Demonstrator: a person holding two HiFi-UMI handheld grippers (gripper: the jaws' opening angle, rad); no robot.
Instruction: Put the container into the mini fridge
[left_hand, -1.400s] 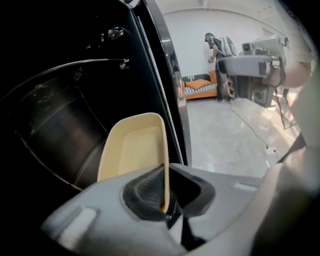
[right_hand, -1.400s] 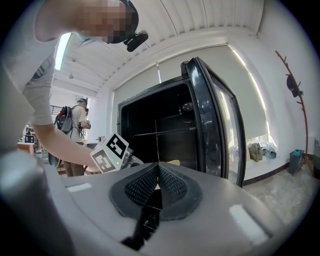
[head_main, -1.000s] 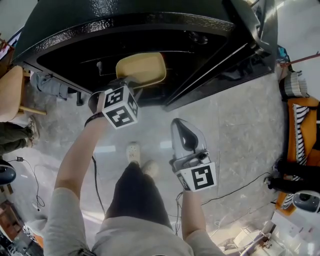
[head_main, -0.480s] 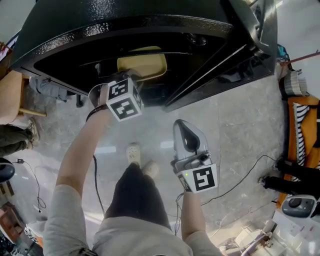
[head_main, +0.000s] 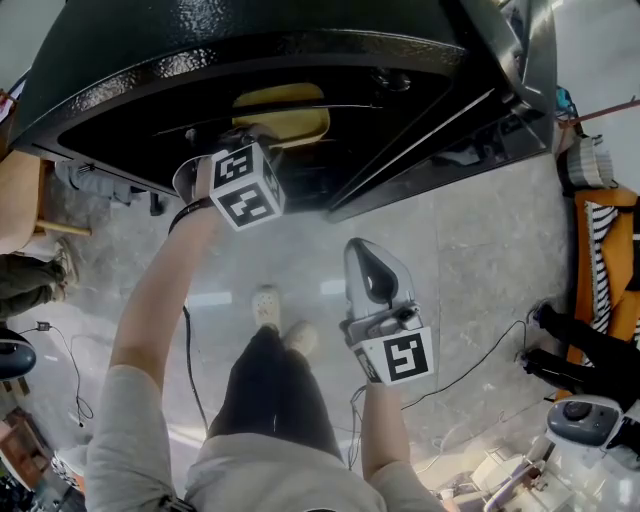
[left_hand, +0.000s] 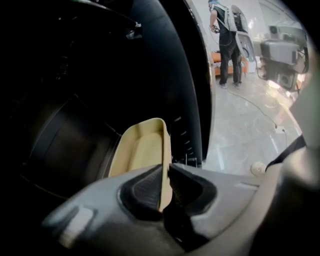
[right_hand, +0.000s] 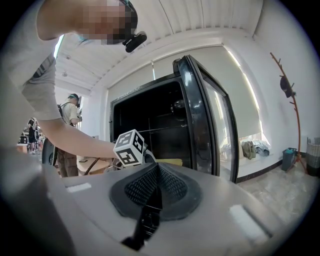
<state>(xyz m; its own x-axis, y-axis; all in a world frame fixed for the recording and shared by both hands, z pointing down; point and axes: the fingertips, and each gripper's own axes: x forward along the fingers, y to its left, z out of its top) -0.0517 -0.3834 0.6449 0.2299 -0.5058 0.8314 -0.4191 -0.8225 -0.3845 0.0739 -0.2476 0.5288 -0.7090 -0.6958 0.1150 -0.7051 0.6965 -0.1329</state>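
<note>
The container (head_main: 284, 112) is a shallow cream-yellow tray, partly inside the black mini fridge (head_main: 250, 50) under its top lip. My left gripper (head_main: 255, 150) is shut on the tray's near rim; in the left gripper view the container (left_hand: 140, 150) reaches from between the jaws into the dark fridge cavity. The left gripper (left_hand: 165, 185) pinches the rim edge-on. My right gripper (head_main: 372, 275) hangs low over the floor, away from the fridge, shut with nothing in it. In the right gripper view the right gripper (right_hand: 157, 182) points at the open fridge (right_hand: 150, 125).
The fridge door (head_main: 500, 70) stands open to the right. A person's legs and shoes (head_main: 270, 305) stand on the marble floor below. A cable (head_main: 480, 370) runs across the floor. A wooden chair (head_main: 25, 190) is at left, orange furniture (head_main: 600, 260) at right.
My left gripper has pushed the container further up into the fridge; more of the tray is now under the fridge's top edge. The right gripper has stayed put.
</note>
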